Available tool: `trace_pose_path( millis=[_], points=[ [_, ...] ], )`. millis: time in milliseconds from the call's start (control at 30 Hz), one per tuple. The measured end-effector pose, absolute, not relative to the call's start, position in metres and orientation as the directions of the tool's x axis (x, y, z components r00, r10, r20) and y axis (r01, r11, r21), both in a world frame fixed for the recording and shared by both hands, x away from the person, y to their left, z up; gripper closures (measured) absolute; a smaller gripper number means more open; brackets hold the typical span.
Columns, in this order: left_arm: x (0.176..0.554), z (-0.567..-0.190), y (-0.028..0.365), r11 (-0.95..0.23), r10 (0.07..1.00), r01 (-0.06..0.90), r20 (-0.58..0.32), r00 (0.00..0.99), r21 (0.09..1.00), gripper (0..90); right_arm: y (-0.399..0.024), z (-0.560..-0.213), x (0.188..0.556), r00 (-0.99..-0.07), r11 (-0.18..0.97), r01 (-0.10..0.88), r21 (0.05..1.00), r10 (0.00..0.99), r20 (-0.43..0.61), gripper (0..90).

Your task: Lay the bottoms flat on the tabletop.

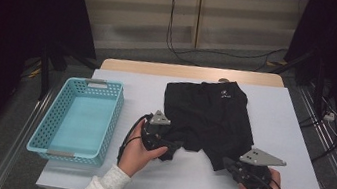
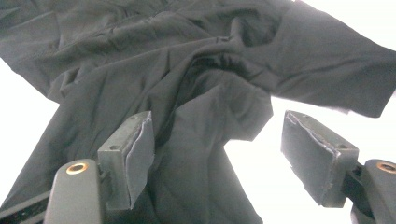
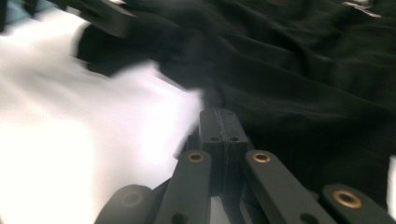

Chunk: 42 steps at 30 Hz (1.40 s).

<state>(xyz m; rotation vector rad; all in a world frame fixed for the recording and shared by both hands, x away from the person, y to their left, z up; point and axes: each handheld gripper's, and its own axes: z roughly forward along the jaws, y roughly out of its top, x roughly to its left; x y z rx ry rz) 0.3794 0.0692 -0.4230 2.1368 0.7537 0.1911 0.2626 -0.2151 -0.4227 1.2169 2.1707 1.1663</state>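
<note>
My right tool is clamped fully together at the black shorts' near leg hem; my left tool gapes wide over the other leg, gripping nothing. Shorts lie flat on the desk.

Basket blocks the left; bare table right seems free.

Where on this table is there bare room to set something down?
Free: the table right of the black shorts, the near strip between both hands, and inside the blue basket. Crowded: the shorts' near hem, with the left gripper and right gripper.
</note>
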Motion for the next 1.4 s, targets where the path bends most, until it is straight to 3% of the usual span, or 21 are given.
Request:
trace_pose_path(
  millis=[100, 200, 267, 400, 700, 867, 1100, 1133, 1233, 1400],
  points=[
    [0.377, -0.422, 0.067, -0.461, 0.571, 0.447, -0.129, 0.811, 0.767, 26.7, -0.200, -0.433, 0.264, -0.583, 0.294, 0.524, 0.800, 0.808, 0.085, 88.7],
    [0.376, -0.421, 0.065, -0.462, 0.561, 0.446, -0.137, 0.816, 0.767, 27.0, -0.190, -0.443, 0.266, -0.590, 0.291, 0.543, 0.788, 0.800, 0.112, 77.0],
    [0.375, -0.421, 0.063, -0.459, 0.555, 0.446, -0.144, 0.819, 0.768, 27.1, -0.193, -0.437, 0.265, -0.579, 0.300, 0.522, 0.798, 0.812, 0.074, 70.1],
    [0.372, -0.421, 0.055, -0.463, 0.533, 0.448, -0.164, 0.830, 0.765, 27.2, -0.216, -0.424, 0.262, -0.504, 0.258, 0.506, 0.823, 0.863, 0.039, 60.8],
    [0.361, -0.423, 0.023, -0.486, 0.451, 0.420, -0.192, 0.872, 0.766, 29.5, -0.276, -0.428, 0.255, -0.313, 0.151, 0.547, 0.823, 0.949, 0.034, 51.8],
    [0.354, -0.436, 0.000, -0.519, 0.408, 0.388, -0.179, 0.896, 0.762, 29.5, -0.291, -0.441, 0.251, -0.266, 0.129, 0.590, 0.797, 0.963, 0.040, 54.5],
    [0.354, -0.443, -0.010, -0.542, 0.393, 0.383, -0.177, 0.902, 0.748, 28.8, -0.285, -0.458, 0.248, -0.320, 0.179, 0.674, 0.717, 0.945, 0.064, 57.8],
    [0.355, -0.443, -0.010, -0.541, 0.394, 0.386, -0.180, 0.901, 0.747, 28.8, -0.282, -0.460, 0.246, -0.327, 0.195, 0.665, 0.721, 0.944, 0.047, 59.6],
    [0.355, -0.443, -0.009, -0.544, 0.394, 0.382, -0.175, 0.902, 0.747, 28.8, -0.277, -0.459, 0.246, -0.365, 0.197, 0.672, 0.714, 0.927, 0.088, 85.7],
    [0.354, -0.444, -0.008, -0.548, 0.395, 0.386, -0.178, 0.901, 0.742, 29.0, -0.274, -0.455, 0.248, -0.383, 0.189, 0.663, 0.724, 0.917, 0.112, 89.0]
  ],
)
